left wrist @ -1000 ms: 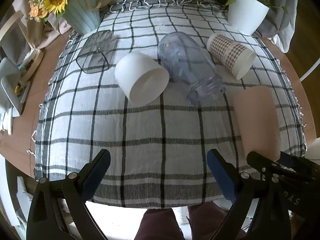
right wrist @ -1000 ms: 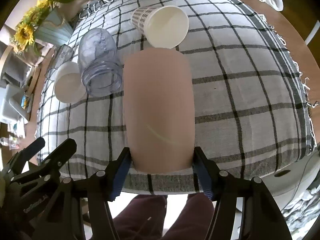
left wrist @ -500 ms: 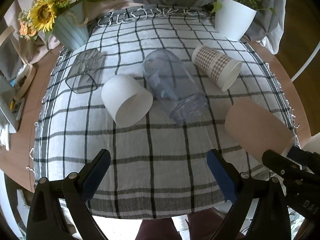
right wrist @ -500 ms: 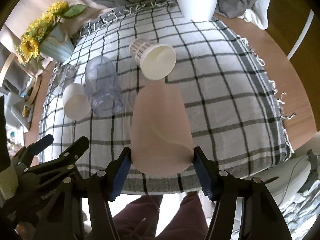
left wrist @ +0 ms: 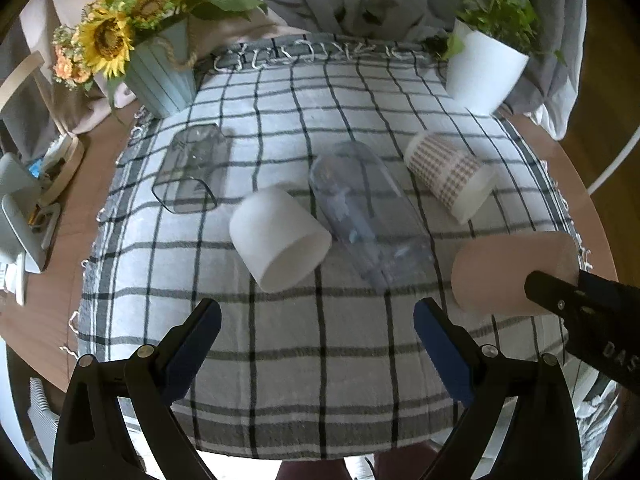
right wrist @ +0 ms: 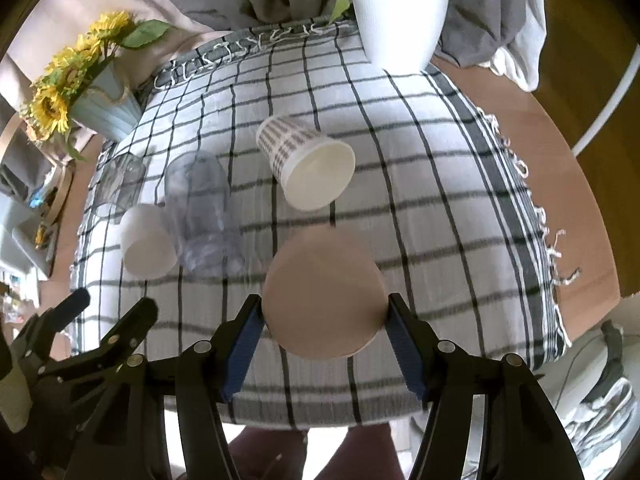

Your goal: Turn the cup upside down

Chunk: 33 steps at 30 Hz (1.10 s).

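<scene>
My right gripper [right wrist: 325, 344] is shut on a plain pink cup [right wrist: 324, 296], lifted off the checked cloth with its flat base turned toward the camera. The same cup shows in the left wrist view [left wrist: 508, 276], tilted, with the right gripper [left wrist: 560, 292] clamped on it at the right edge. My left gripper [left wrist: 316, 344] is open and empty above the near part of the cloth. It also appears at the lower left of the right wrist view [right wrist: 108, 312].
On the checked tablecloth [left wrist: 320, 360] lie a white cup [left wrist: 280, 240], a clear jar [left wrist: 364, 216], a checked paper cup [left wrist: 448, 180] and a clear glass [left wrist: 188, 176], all on their sides. A sunflower vase [left wrist: 160, 76] and a white plant pot [left wrist: 484, 72] stand at the back.
The right gripper has lifted the pink cup off the cloth and tipped it, so its base now faces the camera. The left gripper has stayed open and drawn back a little.
</scene>
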Each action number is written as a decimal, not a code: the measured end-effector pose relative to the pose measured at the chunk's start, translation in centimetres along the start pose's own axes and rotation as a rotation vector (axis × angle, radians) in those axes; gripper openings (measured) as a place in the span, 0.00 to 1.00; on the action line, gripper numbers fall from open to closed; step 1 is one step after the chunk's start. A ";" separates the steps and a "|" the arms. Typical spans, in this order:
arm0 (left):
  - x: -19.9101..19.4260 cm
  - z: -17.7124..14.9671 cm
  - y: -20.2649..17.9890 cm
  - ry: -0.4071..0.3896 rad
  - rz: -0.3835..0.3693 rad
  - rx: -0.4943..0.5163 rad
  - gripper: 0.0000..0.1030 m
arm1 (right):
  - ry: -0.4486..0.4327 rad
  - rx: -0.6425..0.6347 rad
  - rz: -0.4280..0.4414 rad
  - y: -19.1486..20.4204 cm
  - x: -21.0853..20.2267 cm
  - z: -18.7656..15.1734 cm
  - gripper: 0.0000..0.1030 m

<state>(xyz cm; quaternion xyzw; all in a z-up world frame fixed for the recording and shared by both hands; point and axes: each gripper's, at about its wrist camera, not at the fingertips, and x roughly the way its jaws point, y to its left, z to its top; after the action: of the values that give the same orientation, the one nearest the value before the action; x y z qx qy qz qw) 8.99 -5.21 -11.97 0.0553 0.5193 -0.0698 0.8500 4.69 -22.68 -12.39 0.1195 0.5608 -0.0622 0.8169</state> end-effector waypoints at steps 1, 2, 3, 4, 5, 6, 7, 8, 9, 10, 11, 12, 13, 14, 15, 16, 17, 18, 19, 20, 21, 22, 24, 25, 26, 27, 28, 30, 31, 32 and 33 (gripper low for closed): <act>-0.1 0.2 0.1 -0.006 0.001 -0.006 0.96 | -0.002 -0.003 -0.003 0.1 0.1 0.2 0.60; -0.2 0.4 0.3 -0.013 0.004 -0.012 0.96 | -0.003 -0.011 -0.008 0.3 0.3 0.6 0.60; -0.3 0.5 0.4 -0.018 0.006 -0.016 0.96 | -0.004 -0.014 -0.011 0.4 0.3 0.8 0.60; -0.4 0.6 0.5 -0.024 0.010 -0.020 0.96 | -0.006 -0.020 -0.015 0.6 0.5 1.1 0.60; -0.4 0.7 0.6 -0.028 0.012 -0.023 0.96 | -0.006 -0.029 -0.022 0.8 0.7 1.5 0.60; -0.5 0.8 0.7 -0.032 0.018 -0.026 0.96 | -0.005 -0.035 -0.026 0.9 0.8 1.7 0.60; -0.5 0.8 0.8 -0.035 0.024 -0.028 0.96 | -0.005 -0.040 -0.029 1.1 0.9 1.8 0.60; -0.4 0.9 0.8 -0.036 0.027 -0.028 0.96 | -0.004 -0.051 -0.033 1.3 1.0 1.9 0.60; -0.4 0.9 0.8 -0.035 0.029 -0.029 0.96 | -0.003 -0.057 -0.036 1.4 1.1 2.0 0.60; -0.4 0.9 0.9 -0.034 0.030 -0.029 0.96 | 0.000 -0.070 -0.041 1.7 1.3 2.1 0.60; -0.3 0.9 0.9 -0.031 0.031 -0.031 0.96 | 0.003 -0.079 -0.044 1.9 1.4 2.2 0.60; -0.3 0.8 0.9 -0.030 0.034 -0.034 0.96 | 0.004 -0.086 -0.048 2.0 1.4 2.2 0.60; -0.2 0.8 1.0 -0.028 0.035 -0.036 0.96 | 0.004 -0.093 -0.051 2.2 1.4 2.2 0.60; -0.1 0.8 1.0 -0.024 0.035 -0.038 0.96 | 0.004 -0.102 -0.054 2.3 1.5 2.1 0.60; -0.1 0.8 1.0 -0.023 0.035 -0.040 0.96 | 0.004 -0.106 -0.055 2.4 1.5 2.2 0.60; -0.1 0.8 1.1 -0.024 0.035 -0.042 0.96 | 0.002 -0.106 -0.058 2.4 1.6 2.2 0.60; -0.2 0.8 1.1 -0.026 0.038 -0.044 0.96 | 0.003 -0.106 -0.057 2.4 1.6 2.2 0.60; -0.3 0.8 1.1 -0.029 0.042 -0.045 0.96 | 0.003 -0.104 -0.056 2.4 1.6 2.2 0.60; -0.3 0.8 1.1 -0.031 0.045 -0.047 0.96 | 0.003 -0.100 -0.054 2.4 1.6 2.2 0.60; -0.4 0.8 1.1 -0.032 0.047 -0.048 0.96 | 0.003 -0.102 -0.054 2.5 1.6 2.2 0.60; -0.4 0.8 1.1 -0.033 0.046 -0.048 0.96 | 0.004 -0.102 -0.051 2.5 1.6 2.3 0.60; -0.5 0.8 1.1 -0.034 0.047 -0.049 0.96 | 0.005 -0.100 -0.048 2.5 1.7 2.3 0.60; -0.7 0.8 1.1 -0.038 0.054 -0.050 0.96 | 0.008 -0.099 -0.043 2.4 1.7 2.3 0.60; -0.8 0.8 1.1 -0.040 0.056 -0.052 0.96 | 0.010 -0.100 -0.041 2.4 1.7 2.3 0.60; -1.0 0.8 1.1 -0.043 0.062 -0.053 0.96 | 0.008 -0.099 -0.035 2.4 1.6 2.3 0.61; -1.1 0.8 1.0 -0.046 0.066 -0.052 0.96 | 0.003 -0.098 -0.033 2.3 1.5 2.2 0.69; -1.2 0.7 1.0 -0.049 0.069 -0.051 0.96 | -0.006 -0.097 -0.036 2.2 1.3 2.1 0.78; -1.6 0.7 0.9 -0.058 0.076 -0.051 0.96 | -0.036 -0.088 -0.043 2.1 0.5 1.7 0.80; -1.8 0.7 0.9 -0.061 0.076 -0.052 0.96 | -0.043 -0.085 -0.041 2.0 0.2 1.6 0.80; -2.0 0.7 0.9 -0.065 0.075 -0.053 0.96 | -0.051 -0.084 -0.036 2.0 -0.3 1.4 0.80; -2.3 0.6 0.9 -0.071 0.075 -0.055 0.96 | -0.054 -0.081 -0.033 1.8 -0.6 1.2 0.80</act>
<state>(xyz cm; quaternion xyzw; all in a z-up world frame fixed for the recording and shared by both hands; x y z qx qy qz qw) 8.66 -4.32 -9.63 0.0489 0.4880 -0.0254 0.8711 6.00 -21.25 -11.15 0.0754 0.5424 -0.0563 0.8349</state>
